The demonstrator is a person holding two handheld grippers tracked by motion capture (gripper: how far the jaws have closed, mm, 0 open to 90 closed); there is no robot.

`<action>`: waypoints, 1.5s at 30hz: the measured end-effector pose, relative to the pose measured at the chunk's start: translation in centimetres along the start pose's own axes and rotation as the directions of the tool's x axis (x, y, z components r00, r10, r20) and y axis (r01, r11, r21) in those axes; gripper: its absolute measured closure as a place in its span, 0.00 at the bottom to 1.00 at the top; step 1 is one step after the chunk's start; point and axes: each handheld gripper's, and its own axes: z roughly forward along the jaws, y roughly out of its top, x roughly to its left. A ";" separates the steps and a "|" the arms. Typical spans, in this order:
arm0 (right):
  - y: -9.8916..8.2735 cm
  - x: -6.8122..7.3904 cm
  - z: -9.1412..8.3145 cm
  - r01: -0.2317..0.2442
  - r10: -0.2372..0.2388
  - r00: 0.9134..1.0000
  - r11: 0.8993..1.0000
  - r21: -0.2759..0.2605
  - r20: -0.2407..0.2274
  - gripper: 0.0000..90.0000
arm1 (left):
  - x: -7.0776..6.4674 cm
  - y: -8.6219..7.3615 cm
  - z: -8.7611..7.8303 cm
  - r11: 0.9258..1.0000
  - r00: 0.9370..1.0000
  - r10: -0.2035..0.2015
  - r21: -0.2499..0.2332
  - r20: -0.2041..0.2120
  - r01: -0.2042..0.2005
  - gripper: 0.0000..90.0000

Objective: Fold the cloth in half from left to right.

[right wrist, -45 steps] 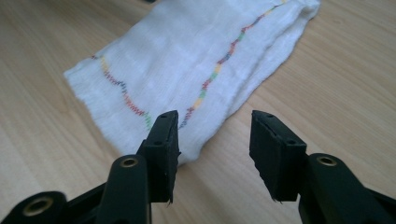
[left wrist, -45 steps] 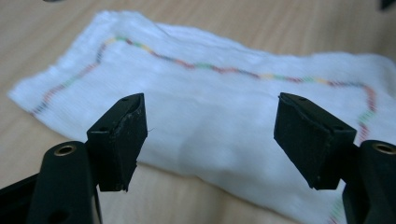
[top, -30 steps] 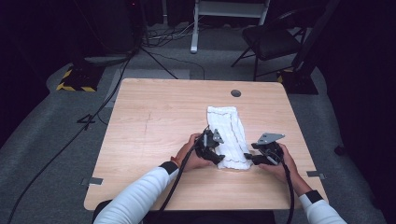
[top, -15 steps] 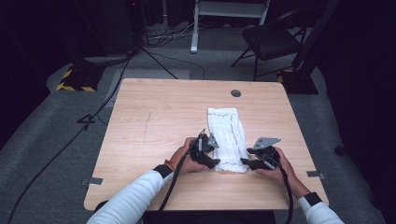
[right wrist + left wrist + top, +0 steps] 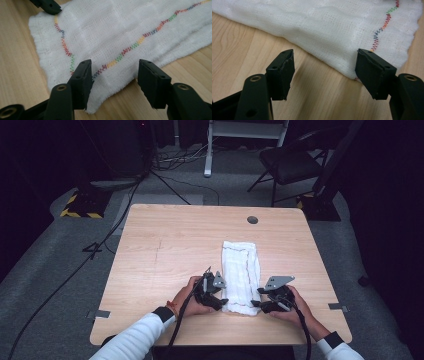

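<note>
A folded white cloth [image 5: 241, 275] is lying right of centre on the wooden counter [image 5: 165, 255]. The left gripper [image 5: 216, 301] and right gripper [image 5: 259, 304] are sitting at its bottom corners, low in the high view. Both sets of fingers are standing wide apart, pinching nothing; the left have just been closing, the right opening, each with a cloth corner lying between them.

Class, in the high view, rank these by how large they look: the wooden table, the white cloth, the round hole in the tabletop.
1. wooden table, plainly the largest.
2. white cloth, lying folded on it.
3. round hole, the smallest, near the far edge.
</note>
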 end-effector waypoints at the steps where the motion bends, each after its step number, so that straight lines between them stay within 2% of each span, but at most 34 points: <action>1: 0.0 0.0 0.0 0.000 0.000 1.000 1.000 0.000 0.000 0.48 | 0.0 -0.1 0.0 1.000 1.000 -0.008 -0.008 0.004 0.008 0.35; 2: 0.1 -0.2 -0.1 -0.001 0.001 1.000 1.000 -0.001 -0.001 0.46 | 0.3 -0.1 0.0 1.000 1.000 -0.016 -0.014 0.025 0.017 0.34; 5: 0.2 -0.7 -0.4 -0.004 0.004 1.000 1.000 -0.012 0.013 0.46 | 0.5 -0.1 -0.1 1.000 1.000 -0.013 -0.014 0.016 0.013 0.29; 6: 0.4 -1.5 -0.8 -0.026 0.027 0.999 0.999 -0.039 0.026 0.46 | 1.0 0.2 -0.2 0.999 1.000 -0.019 -0.032 0.018 0.019 0.28; 7: 0.4 -1.5 -0.8 -0.026 0.027 0.999 0.999 -0.039 0.026 0.46 | 1.0 0.2 -0.2 0.999 1.000 -0.019 -0.032 0.018 0.019 0.28; 9: 0.9 -3.0 -1.5 -0.044 0.049 0.996 0.996 -0.073 0.071 0.46 | 1.9 0.9 -0.8 0.997 1.000 -0.027 -0.065 0.007 0.028 0.28; 10: 0.9 -3.0 -1.5 -0.044 0.049 0.996 0.996 -0.073 0.071 0.46 | 1.9 0.9 -0.8 0.997 1.000 -0.027 -0.065 0.007 0.028 0.28; 11: 1.2 -4.2 -1.7 -0.069 0.078 0.992 0.993 -0.096 0.099 0.46 | 2.6 1.6 -1.0 0.997 1.000 -0.019 -0.080 -0.018 0.018 0.27; 13: 1.6 -5.3 -1.7 -0.094 0.106 0.988 0.989 -0.113 0.109 0.47 | 3.1 2.0 -1.2 0.997 0.999 -0.014 -0.079 -0.031 0.012 0.26; 16: 2.4 -6.8 -1.3 -0.098 0.115 0.978 0.990 -0.099 0.175 0.47 | 5.2 3.5 -0.9 0.996 0.998 -0.037 -0.088 -0.060 0.032 0.25; 17: 2.4 -6.8 -1.3 -0.098 0.115 0.978 0.990 -0.099 0.175 0.47 | 5.2 3.5 -0.9 0.996 0.998 -0.037 -0.088 -0.060 0.032 0.25; 18: 2.8 -7.9 -1.1 -0.123 0.144 0.971 0.986 -0.116 0.189 0.49 | 6.2 4.0 -0.5 0.996 0.997 -0.044 -0.086 -0.068 0.038 0.26; 20: 3.0 -8.3 -0.9 -0.136 0.156 0.968 0.984 -0.112 0.194 0.48 | 6.7 4.3 -0.2 0.996 0.996 -0.043 -0.078 -0.083 0.036 0.26; 21: 3.3 -8.7 -0.7 -0.140 0.159 0.965 0.985 -0.103 0.206 0.49 | 7.3 4.6 0.0 0.997 0.994 -0.048 -0.073 -0.098 0.041 0.26; 22: 3.9 -9.4 -0.4 -0.130 0.150 0.960 0.986 -0.101 0.237 0.49 | 7.9 4.8 0.4 0.995 0.993 -0.074 -0.071 -0.094 0.067 0.27; 23: 4.1 -9.8 -0.2 -0.136 0.159 0.959 0.985 -0.108 0.233 0.49 | 8.4 4.9 0.7 0.994 0.992 -0.090 -0.077 -0.091 0.083 0.27; 24: 4.4 -10.1 -0.1 -0.140 0.165 0.957 0.983 -0.118 0.240 0.50 | 9.2 5.3 1.5 0.991 0.988 -0.111 -0.089 -0.106 0.102 0.27; 25: 4.4 -10.1 -0.1 -0.140 0.165 0.957 0.983 -0.118 0.240 0.50 | 9.2 5.3 1.5 0.991 0.988 -0.111 -0.089 -0.106 0.102 0.27; 27: 5.4 -11.2 0.5 -0.149 0.177 0.953 0.981 -0.127 0.246 0.50 | 10.1 5.7 2.2 0.988 0.984 -0.133 -0.088 -0.116 0.124 0.28; 28: 5.8 -11.5 0.8 -0.152 0.180 0.949 0.981 -0.123 0.257 0.50 | 10.9 6.1 2.9 0.985 0.979 -0.158 -0.090 -0.130 0.148 0.28; 29: 5.8 -11.5 0.8 -0.152 0.180 0.949 0.981 -0.123 0.257 0.50 | 10.9 6.1 2.9 0.985 0.979 -0.158 -0.090 -0.130 0.148 0.28; 30: 6.5 -12.1 1.2 -0.147 0.176 0.947 0.981 -0.124 0.271 0.52 | 11.6 6.5 3.5 0.982 0.973 -0.178 -0.095 -0.144 0.166 0.28; 31: 6.7 -12.4 1.5 -0.152 0.183 0.944 0.980 -0.130 0.273 0.53 | 11.6 6.5 3.5 0.982 0.973 -0.178 -0.095 -0.144 0.166 0.28; 33: 7.0 -12.7 1.7 -0.161 0.192 0.942 0.978 -0.130 0.277 0.53 | 12.4 6.8 4.1 0.979 0.969 -0.190 -0.100 -0.159 0.176 0.28; 34: 7.3 -13.2 2.4 -0.167 0.195 0.942 0.978 -0.122 0.275 0.54 | 13.1 7.0 4.6 0.974 0.961 -0.218 -0.094 -0.173 0.204 0.29; 35: 7.3 -13.2 2.4 -0.167 0.195 0.942 0.978 -0.122 0.275 0.54 | 13.1 7.0 4.6 0.974 0.961 -0.218 -0.094 -0.173 0.204 0.29; 36: 7.6 -13.4 3.1 -0.166 0.189 0.939 0.981 -0.101 0.287 0.55 | 13.8 7.2 4.9 0.967 0.952 -0.246 -0.105 -0.179 0.231 0.30; 37: 7.7 -13.5 3.4 -0.176 0.199 0.942 0.979 -0.105 0.272 0.55 | 13.8 7.2 4.9 0.967 0.952 -0.246 -0.105 -0.179 0.231 0.30; 38: 7.7 -13.5 3.4 -0.176 0.199 0.942 0.979 -0.105 0.272 0.55 | 14.2 7.2 5.0 0.964 0.948 -0.261 -0.105 -0.179 0.246 0.30; 39: 7.8 -13.6 3.6 -0.183 0.205 0.941 0.978 -0.102 0.270 0.55 | 14.5 7.2 5.1 0.958 0.943 -0.281 -0.118 -0.179 0.263 0.30; 40: 7.8 -13.9 4.1 -0.194 0.213 0.941 0.976 -0.097 0.264 0.54 | 15.0 7.2 5.3 0.948 0.935 -0.309 -0.131 -0.173 0.289 0.30; 41: 7.8 -14.1 4.3 -0.204 0.222 0.941 0.975 -0.092 0.256 0.53 | 15.0 7.2 5.3 0.948 0.935 -0.309 -0.131 -0.173 0.289 0.30; 42: 7.8 -14.2 4.5 -0.206 0.222 0.939 0.975 -0.088 0.264 0.53 | 15.3 7.2 5.6 0.945 0.932 -0.321 -0.126 -0.170 0.302 0.30; 45: 7.6 -14.5 5.0 -0.215 0.233 0.939 0.972 -0.096 0.253 0.52 | 15.3 7.3 5.9 0.944 0.930 -0.325 -0.119 -0.169 0.308 0.29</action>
